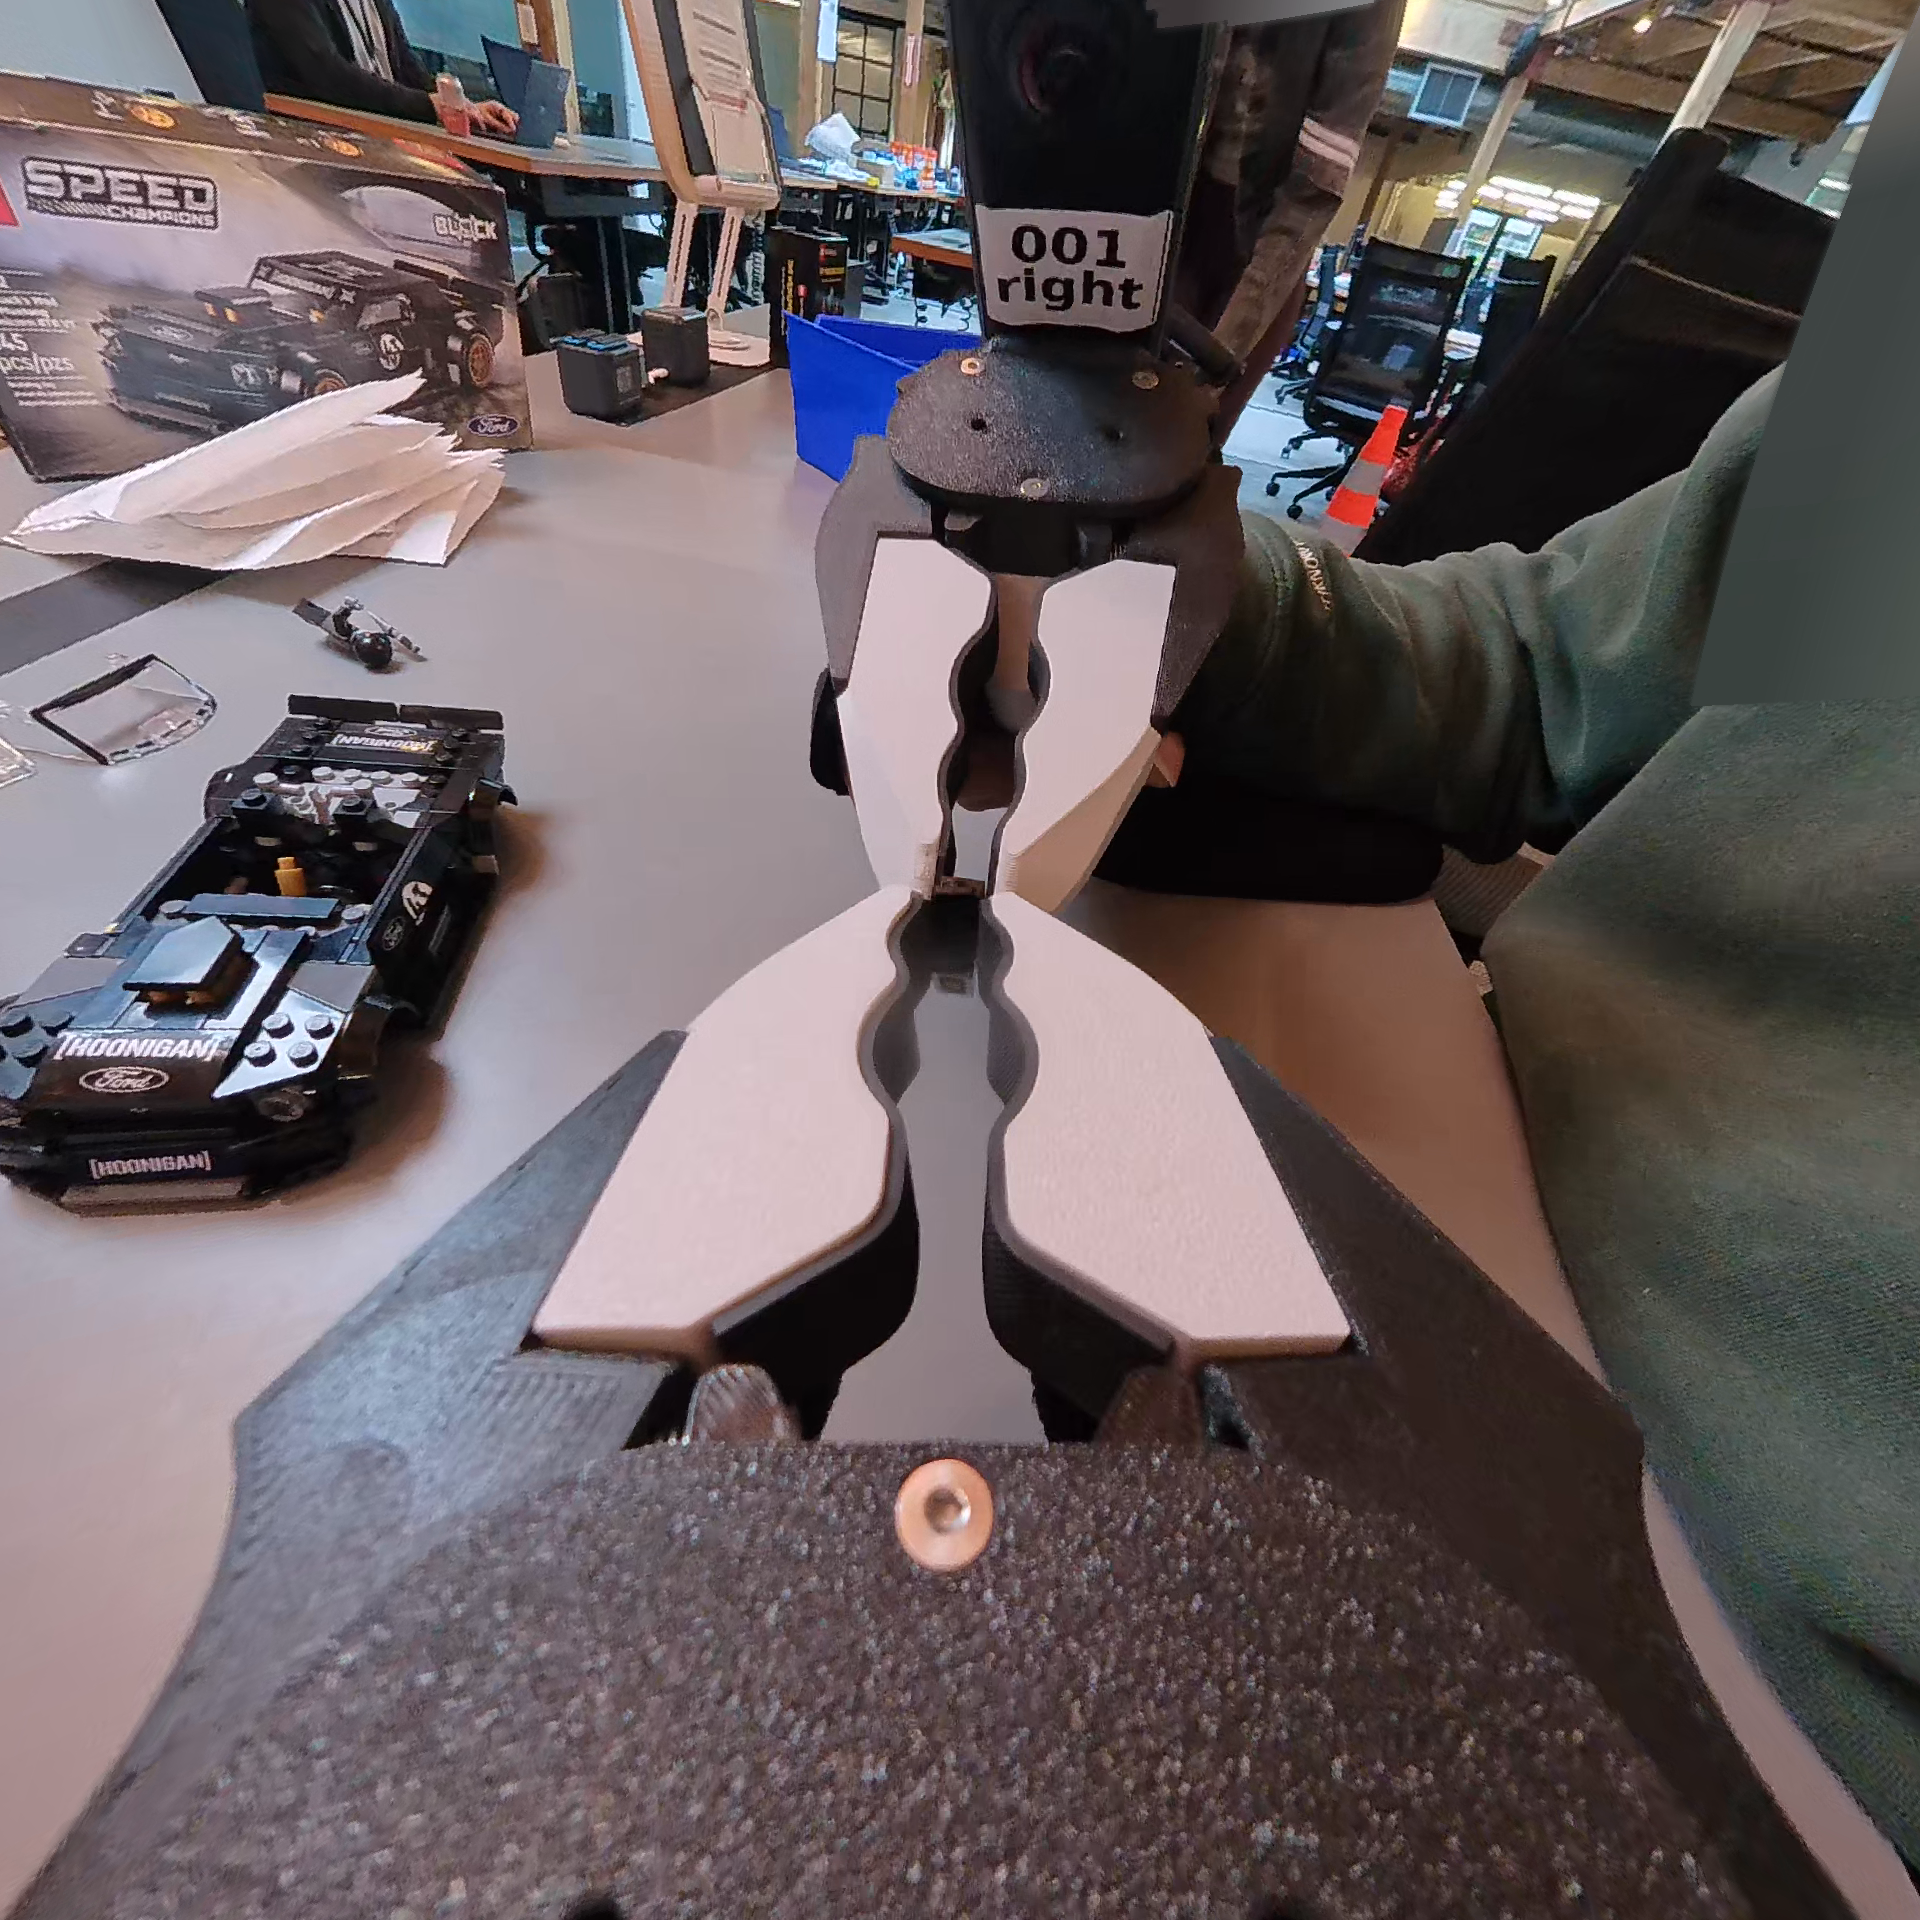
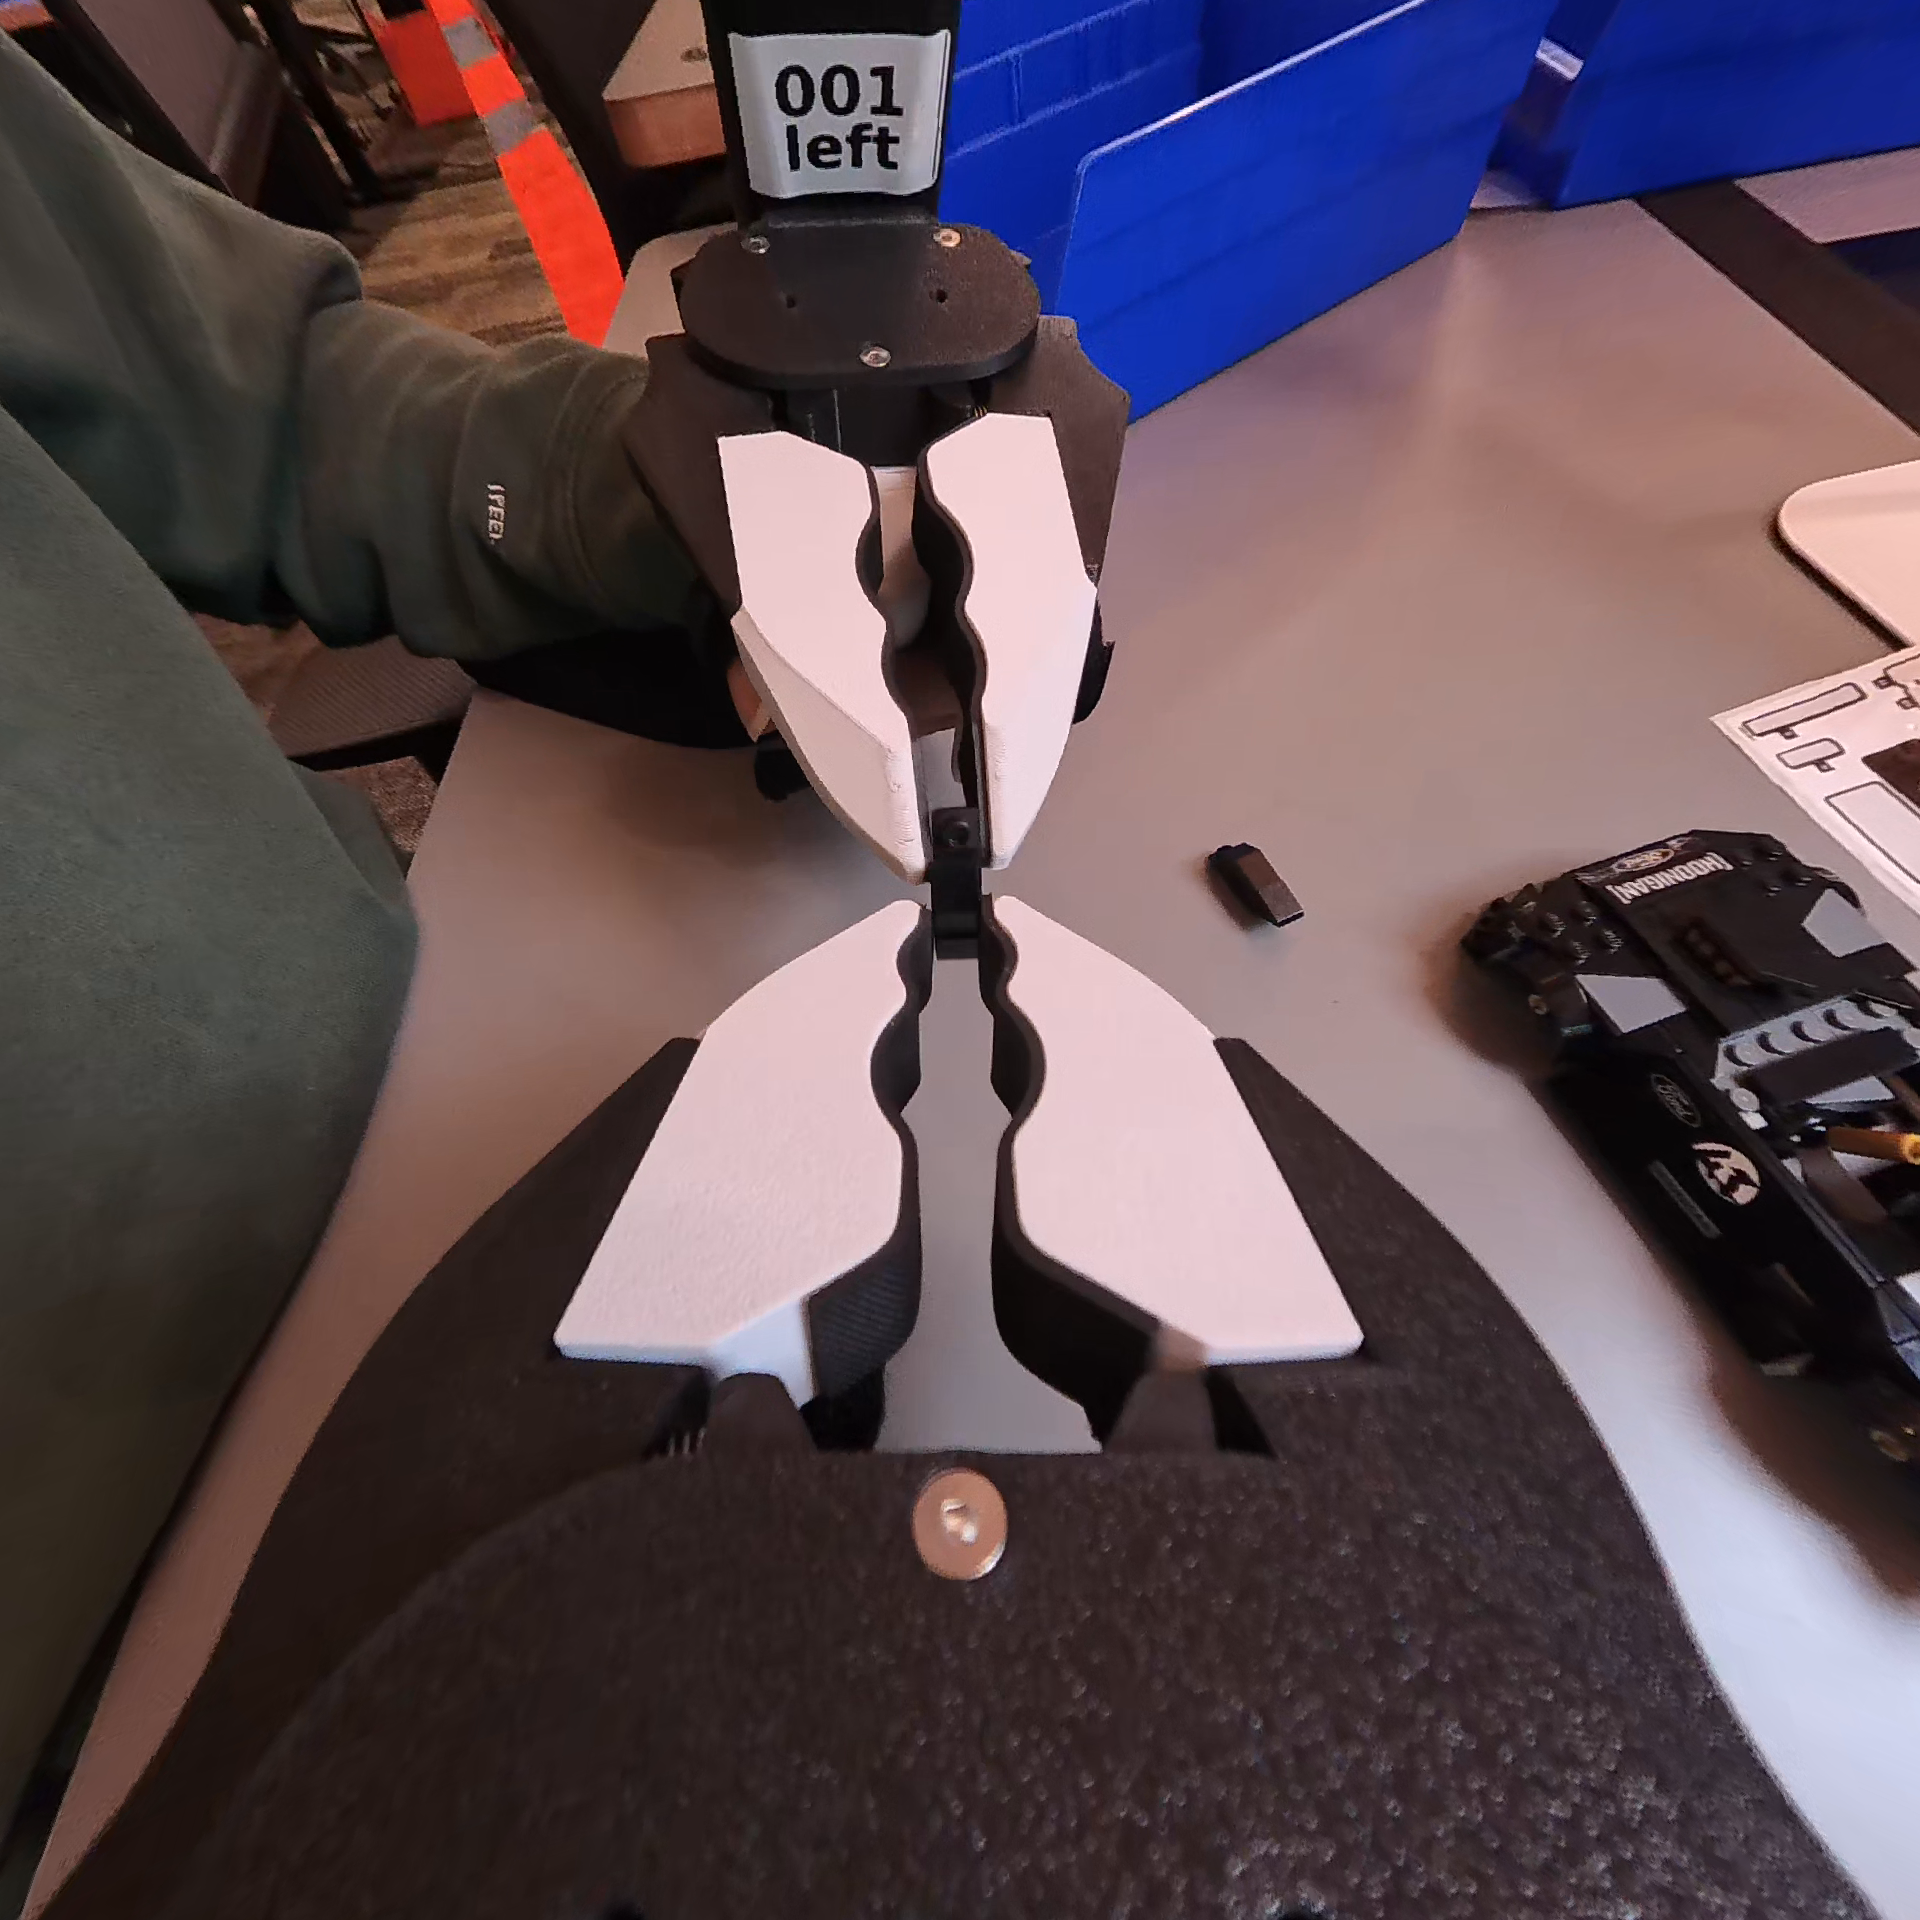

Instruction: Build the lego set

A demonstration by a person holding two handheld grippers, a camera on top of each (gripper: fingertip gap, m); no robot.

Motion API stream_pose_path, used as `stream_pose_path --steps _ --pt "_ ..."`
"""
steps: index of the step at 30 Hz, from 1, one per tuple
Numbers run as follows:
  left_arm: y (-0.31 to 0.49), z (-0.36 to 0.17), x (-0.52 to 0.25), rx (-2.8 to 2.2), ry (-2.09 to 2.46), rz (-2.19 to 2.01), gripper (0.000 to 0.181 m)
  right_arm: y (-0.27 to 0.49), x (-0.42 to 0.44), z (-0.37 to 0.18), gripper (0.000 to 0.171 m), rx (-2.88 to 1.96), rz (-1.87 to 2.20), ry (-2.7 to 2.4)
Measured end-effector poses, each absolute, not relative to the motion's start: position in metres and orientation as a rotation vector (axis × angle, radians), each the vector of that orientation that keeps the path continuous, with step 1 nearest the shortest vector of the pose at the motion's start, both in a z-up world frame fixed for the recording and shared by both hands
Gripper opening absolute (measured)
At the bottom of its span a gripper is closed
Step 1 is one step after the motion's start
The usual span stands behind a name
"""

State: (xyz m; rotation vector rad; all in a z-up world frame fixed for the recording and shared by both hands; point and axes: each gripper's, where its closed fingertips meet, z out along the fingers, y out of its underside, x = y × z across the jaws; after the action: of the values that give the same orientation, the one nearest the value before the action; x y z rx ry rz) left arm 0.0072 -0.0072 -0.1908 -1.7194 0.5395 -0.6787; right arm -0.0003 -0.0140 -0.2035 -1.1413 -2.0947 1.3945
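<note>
A smooth grey surface carries a glossy black brick-built car, roof off and studs showing, well left of the grippers. The left gripper and right gripper, matt white fingers on grainy black frames, meet tip to tip; both sets of jaws are nearly closed on one small black brick piece above the surface.
</note>
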Motion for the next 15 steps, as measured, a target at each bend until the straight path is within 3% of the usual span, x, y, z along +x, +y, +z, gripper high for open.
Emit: stream_pose_path --steps 15 --pt "-0.0115 -0.1888 0.0109 -1.717 0.543 -0.751 0.009 -0.0193 0.0014 -0.1977 0.008 -1.088 1.469 -2.055"
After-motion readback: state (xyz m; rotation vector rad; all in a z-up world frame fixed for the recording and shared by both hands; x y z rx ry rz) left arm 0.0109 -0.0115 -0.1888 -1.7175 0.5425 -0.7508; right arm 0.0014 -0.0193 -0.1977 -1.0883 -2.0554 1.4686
